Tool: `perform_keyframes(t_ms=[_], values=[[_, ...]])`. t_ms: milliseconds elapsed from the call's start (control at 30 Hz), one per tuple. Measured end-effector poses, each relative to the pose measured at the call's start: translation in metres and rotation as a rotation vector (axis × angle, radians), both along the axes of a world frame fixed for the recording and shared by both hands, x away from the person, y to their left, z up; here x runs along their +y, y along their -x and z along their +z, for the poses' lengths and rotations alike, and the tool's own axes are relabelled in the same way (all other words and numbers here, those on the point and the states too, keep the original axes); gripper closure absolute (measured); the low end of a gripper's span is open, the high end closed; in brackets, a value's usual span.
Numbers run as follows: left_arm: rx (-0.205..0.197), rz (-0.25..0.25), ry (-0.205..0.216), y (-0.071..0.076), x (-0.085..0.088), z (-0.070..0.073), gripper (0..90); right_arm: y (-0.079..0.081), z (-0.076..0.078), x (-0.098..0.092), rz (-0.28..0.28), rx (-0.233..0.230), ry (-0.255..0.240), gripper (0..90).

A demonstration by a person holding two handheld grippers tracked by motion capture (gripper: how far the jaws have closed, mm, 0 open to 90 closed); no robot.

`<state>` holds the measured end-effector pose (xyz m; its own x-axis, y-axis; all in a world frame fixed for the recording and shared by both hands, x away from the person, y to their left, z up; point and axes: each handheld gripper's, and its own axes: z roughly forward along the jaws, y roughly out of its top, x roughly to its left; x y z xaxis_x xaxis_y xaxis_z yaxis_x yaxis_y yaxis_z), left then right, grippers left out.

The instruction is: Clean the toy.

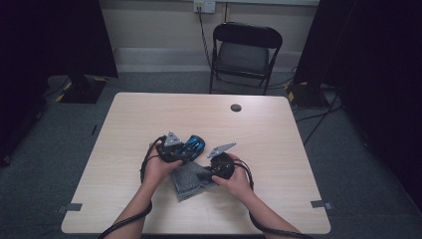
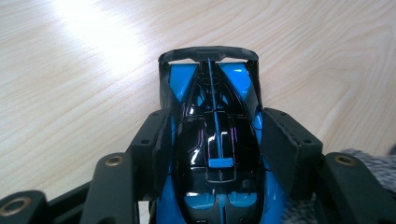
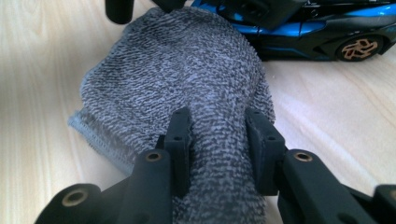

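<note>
Left gripper (image 2: pixel 212 144) clamps the blue toy car (image 2: pixel 212 140) mid-frame; right gripper (image 3: pixel 217 140) pinches the grey cloth (image 3: pixel 182 74) just below it. Wipe gently, keep the car steady.

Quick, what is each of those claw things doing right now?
Left gripper: closed on the blue toy car.
Right gripper: closed on the grey cloth.
</note>
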<state>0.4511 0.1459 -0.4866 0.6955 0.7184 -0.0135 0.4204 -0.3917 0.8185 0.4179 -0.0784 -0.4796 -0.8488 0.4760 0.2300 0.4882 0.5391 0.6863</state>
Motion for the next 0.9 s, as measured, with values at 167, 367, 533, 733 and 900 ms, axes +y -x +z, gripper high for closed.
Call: perform_keyframes(t_ms=[167, 367, 533, 733, 900], values=[[-0.007, 0.000, 0.007, 0.001, 0.001, -0.001, 44.3, -0.010, 0.001, 0.002, -0.023, 0.020, 0.005, 66.3], [-0.011, 0.000, 0.010, 0.001, 0.001, -0.002, 44.3, -0.020, 0.001, -0.003, -0.054, 0.019, 0.016, 66.7], [-0.012, 0.003, 0.006, 0.002, 0.001, -0.002, 44.3, -0.028, 0.001, -0.009, -0.086, 0.025, 0.020, 66.7], [-0.015, 0.006, 0.011, 0.002, 0.001, -0.002, 44.4, -0.035, 0.003, -0.014, -0.116, 0.019, 0.038, 66.8], [-0.016, 0.009, 0.020, 0.003, 0.001, -0.002, 44.5, -0.040, 0.004, -0.019, -0.145, 0.018, 0.042, 66.8]])
